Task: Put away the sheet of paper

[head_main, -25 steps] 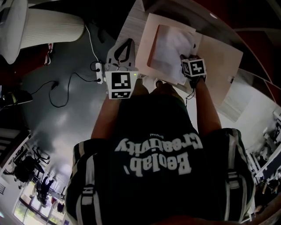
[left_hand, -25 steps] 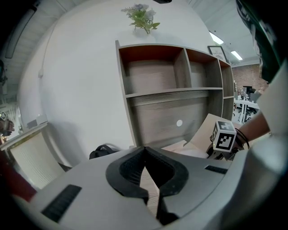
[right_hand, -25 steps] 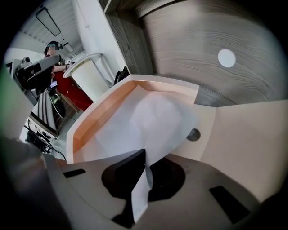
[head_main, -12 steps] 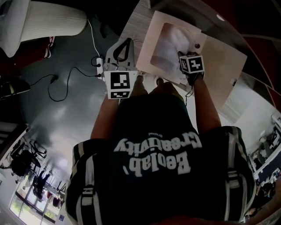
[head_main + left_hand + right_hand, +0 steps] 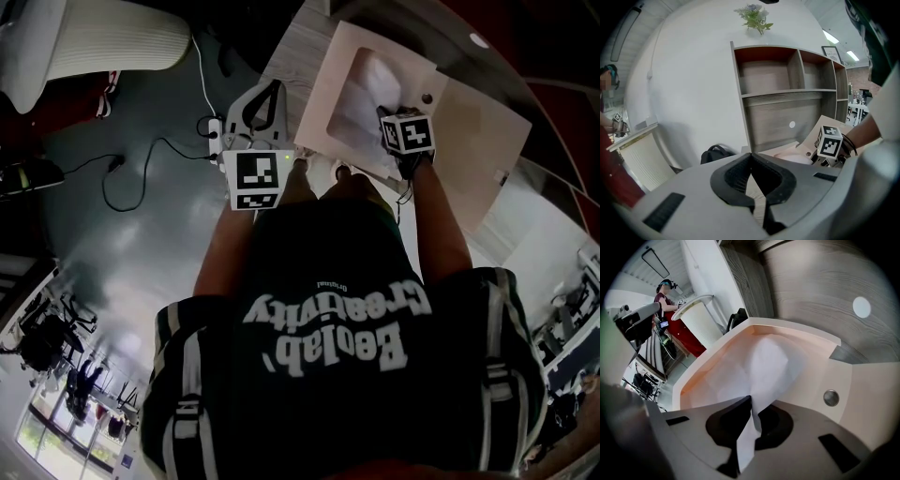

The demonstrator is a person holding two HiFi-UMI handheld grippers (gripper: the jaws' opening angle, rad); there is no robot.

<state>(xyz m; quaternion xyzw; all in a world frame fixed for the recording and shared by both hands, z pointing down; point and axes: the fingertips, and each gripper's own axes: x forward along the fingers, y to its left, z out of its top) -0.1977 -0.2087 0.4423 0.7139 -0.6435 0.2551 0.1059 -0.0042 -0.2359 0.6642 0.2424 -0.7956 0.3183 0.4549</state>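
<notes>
Desk (image 5: 284, 53) ahead bears the open case (image 5: 787, 328), where my right tongs (image 5: 750, 401), clamped on the paper (image 5: 761, 364), hold it inside; next, I judge, comes letting go, left tongs (image 5: 751, 157) closed, empty, alongside.

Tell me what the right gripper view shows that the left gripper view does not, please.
Only the right gripper view: the right gripper shut on the paper, which reaches into the hollow of the tray.
Only the left gripper view: the left gripper shut and empty, the shelves, and the plant on top of them.
Both: the tray and the wood panel with its white dot.
</notes>
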